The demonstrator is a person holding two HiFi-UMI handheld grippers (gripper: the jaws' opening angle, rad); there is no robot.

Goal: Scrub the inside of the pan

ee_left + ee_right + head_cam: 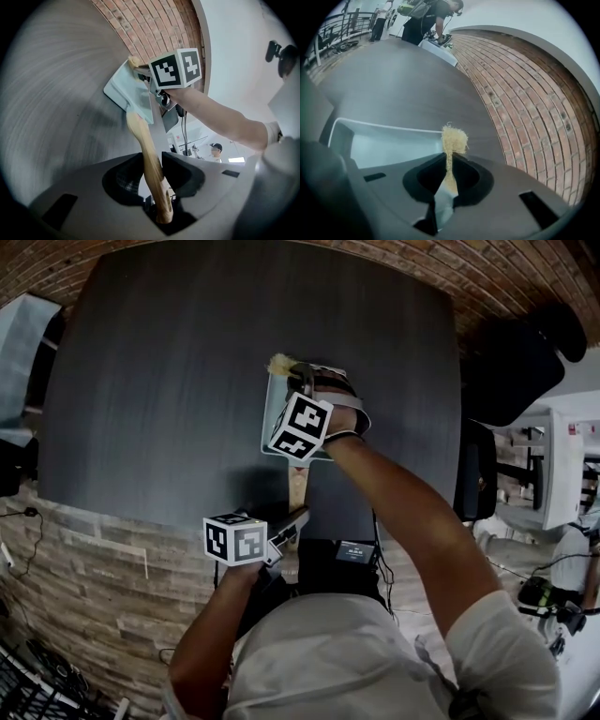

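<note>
Pan [384, 140]: it sits on the dark table [159, 381], near the edge closest to me. It is square and pale, with its wooden handle [149, 157] pointing back at me.
Left gripper [152, 165]: the jaws are about half closed and clamped on the handle, close to its free end.
Right gripper [449, 161]: the jaws are pinched almost together on the scrubber [453, 139], and a tan tuft sticks out past the tips.
Scrubber position: it is at the pan's far wall, about rim height. I cannot tell if it touches.
Risk, pan twisting: I hold the handle far from the pan body, so I judge that hard scrubbing could swing or tip the pan about my grip.
Risk, scrubber slipping: my grip is on a thin, flattened part. Drag against the pan could pull the scrubber out or fold the tuft under the jaws.
Risk, missing the inside: the tuft is at the rim, not the floor. A stroke from here may only wipe the top of the wall or run off onto the table.
Risk, scraping: little tuft projects, so pressing steeply could put the hard jaw tips on the pan.
Pan contents: nothing I can see. The floor looks bare and pale, with no water, foam or food. The part under the right gripper is hidden.
</note>
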